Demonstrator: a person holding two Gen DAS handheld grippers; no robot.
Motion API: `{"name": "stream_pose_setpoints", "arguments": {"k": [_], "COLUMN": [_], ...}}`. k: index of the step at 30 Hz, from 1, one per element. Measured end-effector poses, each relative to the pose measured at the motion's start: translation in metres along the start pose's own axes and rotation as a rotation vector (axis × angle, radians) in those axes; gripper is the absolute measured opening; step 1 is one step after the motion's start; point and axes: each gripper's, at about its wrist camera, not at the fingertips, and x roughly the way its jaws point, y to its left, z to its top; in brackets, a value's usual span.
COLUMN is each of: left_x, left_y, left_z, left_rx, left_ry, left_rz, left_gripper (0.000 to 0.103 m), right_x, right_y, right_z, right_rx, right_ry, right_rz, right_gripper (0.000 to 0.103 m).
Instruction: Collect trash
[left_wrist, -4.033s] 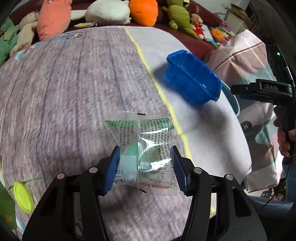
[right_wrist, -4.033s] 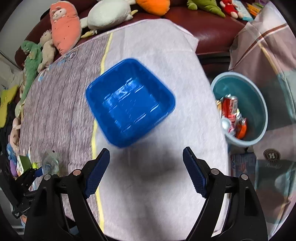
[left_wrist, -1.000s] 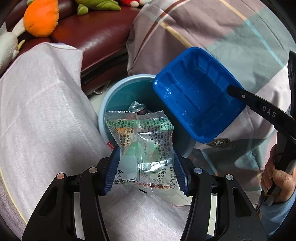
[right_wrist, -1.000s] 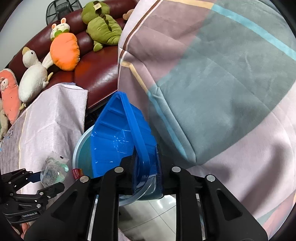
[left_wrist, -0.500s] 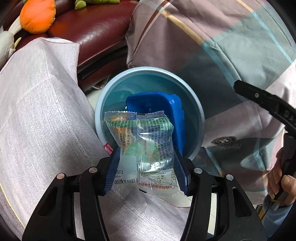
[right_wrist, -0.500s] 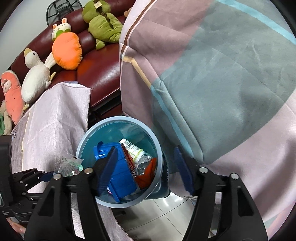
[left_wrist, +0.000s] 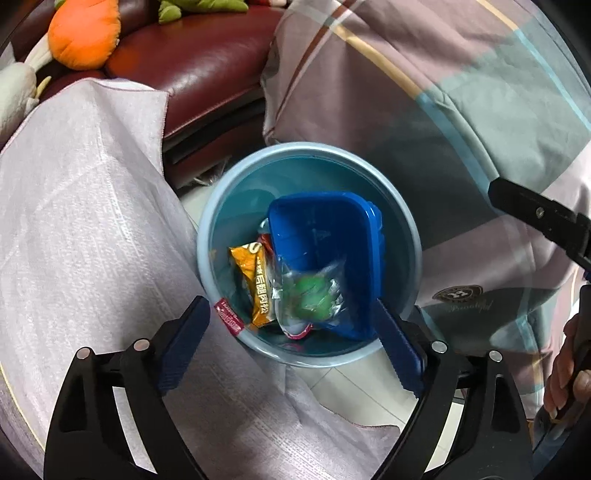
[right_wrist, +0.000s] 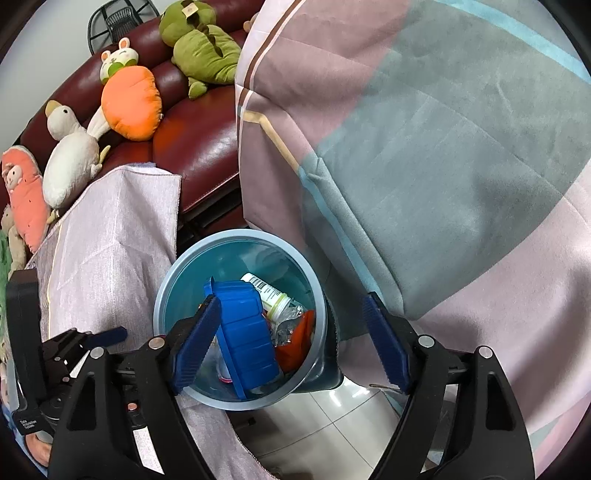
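Draped over the desk (left_wrist: 85, 236) on the left is a pale woven cloth, with a dark red sofa (left_wrist: 192, 70) and plush toys behind it, and a plaid blanket (left_wrist: 424, 96) fills the right. Between cloth and blanket a light blue bin (left_wrist: 402, 206) stands on the tiled floor, set low beside the desk edge, likely so trash can be dropped straight down into it. Poised directly above its mouth, the left claw (left_wrist: 291, 343) is spread wide and empty. Below it a clear snack wrapper (left_wrist: 310, 291) with green inside lies in the bin, resting partly on a blue plastic tray (left_wrist: 325, 240) that leans tilted against the wall, beside an orange packet (left_wrist: 255, 280). From the other side a crushed bottle (right_wrist: 271, 295) and red scraps show beneath the tray. To the right, the right claw (right_wrist: 291, 339) is likewise released and carries nothing, hovering near the rim
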Motion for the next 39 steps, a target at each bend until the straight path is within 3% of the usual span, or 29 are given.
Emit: {"name": "stream_pose_setpoints", "arguments": {"k": [17,27,39], "left_x": [-0.069,-0.115,-0.164], "left_y": [0.013,0.023,0.034], "left_z": [-0.033,-0.07,-0.122], "left_rx": [-0.052,-0.081,-0.129], "left_ry": [-0.129,-0.191,-0.261], "left_rz": [0.018,0.049,0.082], "left_gripper": [0.092,0.099,0.099], "right_x": [-0.026,-0.067,-0.113], "right_y": [0.035,0.065,0.091], "right_z": [-0.021,-0.052,-0.089], "right_rx": [-0.083,-0.189,-0.266], "right_ry": [0.058,0.045,0.005], "right_rz": [0.04,0.023,-0.045], "right_gripper": [0.093,0.096,0.096]}}
